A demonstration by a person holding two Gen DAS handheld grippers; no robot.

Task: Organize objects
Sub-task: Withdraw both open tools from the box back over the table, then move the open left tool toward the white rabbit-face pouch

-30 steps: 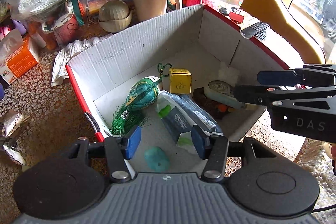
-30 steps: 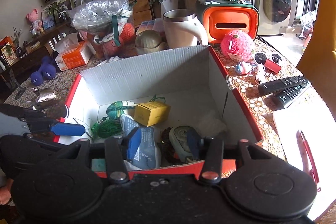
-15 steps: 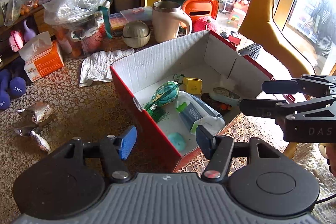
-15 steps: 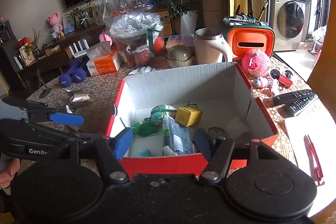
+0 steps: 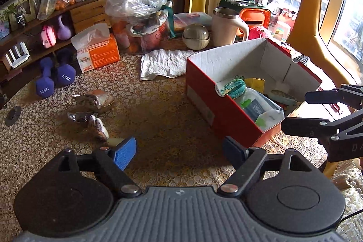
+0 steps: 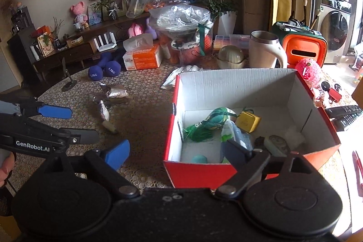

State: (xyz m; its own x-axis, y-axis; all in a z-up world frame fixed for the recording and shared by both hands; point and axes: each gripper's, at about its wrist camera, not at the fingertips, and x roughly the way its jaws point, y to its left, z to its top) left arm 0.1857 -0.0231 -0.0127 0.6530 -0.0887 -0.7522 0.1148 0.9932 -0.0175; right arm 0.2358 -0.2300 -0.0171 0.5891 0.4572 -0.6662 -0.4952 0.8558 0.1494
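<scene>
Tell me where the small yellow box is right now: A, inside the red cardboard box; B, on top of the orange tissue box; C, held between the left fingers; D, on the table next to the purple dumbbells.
A: the small yellow box lies on the floor of the red cardboard box, beside the green tasselled ornament, and neither gripper holds anything.

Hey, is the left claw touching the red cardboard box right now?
Apart. In the left wrist view the left claw stands open over bare tablecloth, with patterned cloth visible between its fingers and the red cardboard box; nothing is between its jaws, which have just been opening.
</scene>
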